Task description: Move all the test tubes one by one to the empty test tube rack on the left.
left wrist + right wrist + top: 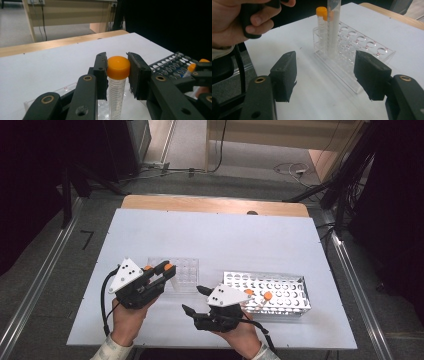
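An orange-capped clear tube (118, 68) stands upright between the jaws of my left gripper (117, 72), which is shut on its cap. Its lower end reaches into a clear plastic rack (185, 274). In the high view the left gripper (167, 270) sits over that rack's left end. In the right gripper view the held tube (333, 27) rises out of the clear rack (352, 50), with a second, shorter orange-capped tube (321, 15) just behind it. My right gripper (195, 300) is open with nothing between its jaws, and it points at the clear rack from the near side.
A perforated metal rack (280, 292) lies right of the right hand, with two orange-capped tubes (267, 296) at its left end. The white board (215, 240) has bare room behind both racks. A wooden strip (215, 204) runs along its far edge.
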